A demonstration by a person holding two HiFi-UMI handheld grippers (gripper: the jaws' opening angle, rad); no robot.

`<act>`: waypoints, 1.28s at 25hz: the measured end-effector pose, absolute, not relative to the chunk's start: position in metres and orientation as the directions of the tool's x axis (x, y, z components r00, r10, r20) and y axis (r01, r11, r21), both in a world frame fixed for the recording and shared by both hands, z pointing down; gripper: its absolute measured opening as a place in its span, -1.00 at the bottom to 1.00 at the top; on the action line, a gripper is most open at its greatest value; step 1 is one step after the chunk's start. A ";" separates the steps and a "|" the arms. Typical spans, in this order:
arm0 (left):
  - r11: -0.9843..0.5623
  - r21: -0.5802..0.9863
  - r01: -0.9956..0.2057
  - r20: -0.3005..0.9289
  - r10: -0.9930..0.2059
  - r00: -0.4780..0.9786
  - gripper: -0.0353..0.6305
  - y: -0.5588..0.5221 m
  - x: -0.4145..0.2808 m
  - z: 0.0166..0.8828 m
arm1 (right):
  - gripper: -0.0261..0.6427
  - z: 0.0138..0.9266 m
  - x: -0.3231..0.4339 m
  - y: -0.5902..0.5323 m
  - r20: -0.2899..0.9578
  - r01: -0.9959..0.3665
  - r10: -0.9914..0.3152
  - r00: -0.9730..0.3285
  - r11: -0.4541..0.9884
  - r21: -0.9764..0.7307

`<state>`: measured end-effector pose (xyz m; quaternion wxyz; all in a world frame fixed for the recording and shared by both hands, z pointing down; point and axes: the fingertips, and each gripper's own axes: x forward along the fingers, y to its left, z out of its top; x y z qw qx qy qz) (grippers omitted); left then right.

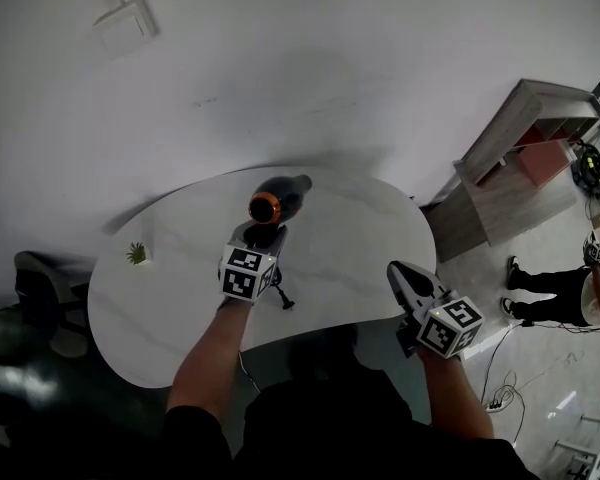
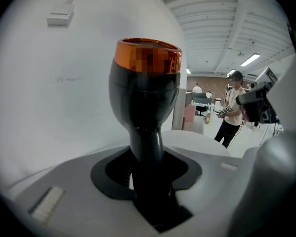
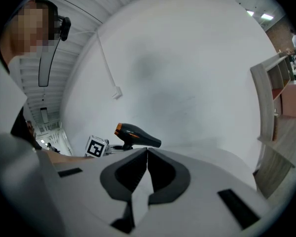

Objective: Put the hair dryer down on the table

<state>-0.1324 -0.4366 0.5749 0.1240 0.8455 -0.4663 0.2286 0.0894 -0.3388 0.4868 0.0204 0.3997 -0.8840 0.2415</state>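
Note:
The hair dryer (image 1: 278, 200) is black with an orange rear ring. It hangs over the middle of the white oval table (image 1: 350, 258), and its cord (image 1: 279, 294) trails down to the tabletop. My left gripper (image 1: 263, 236) is shut on the dryer's handle. In the left gripper view the dryer (image 2: 145, 98) stands upright from between the jaws of the left gripper (image 2: 148, 181). My right gripper (image 1: 398, 271) is at the table's right front edge, shut and empty. In the right gripper view the right gripper (image 3: 147, 154) has its jaws together, with the dryer (image 3: 135, 135) beyond them to the left.
A small potted plant (image 1: 137, 255) stands at the table's left end, with a dark chair (image 1: 40, 283) beyond it. A wooden shelf unit (image 1: 520, 148) stands against the wall at right. A person (image 1: 555, 293) stands on the floor at far right, with cables (image 1: 495, 373) nearby.

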 end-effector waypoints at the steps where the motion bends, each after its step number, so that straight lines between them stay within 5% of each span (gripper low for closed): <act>1: -0.535 -0.016 -0.845 0.513 -0.729 0.453 -0.44 -0.439 -0.134 0.579 | -0.89 0.486 0.090 -0.340 0.230 -0.717 -0.697 -0.679 0.564 -0.410; 20: -0.731 -0.282 -0.621 0.730 -0.583 0.355 -0.44 -0.442 -0.111 0.652 | -0.89 0.493 0.076 -0.349 0.235 -0.706 -0.684 -0.691 0.568 -0.423; 32: -0.796 -0.384 -0.468 0.748 -0.565 0.347 -0.43 -0.429 -0.091 0.664 | -0.89 0.496 0.065 -0.349 0.251 -0.702 -0.670 -0.699 0.573 -0.423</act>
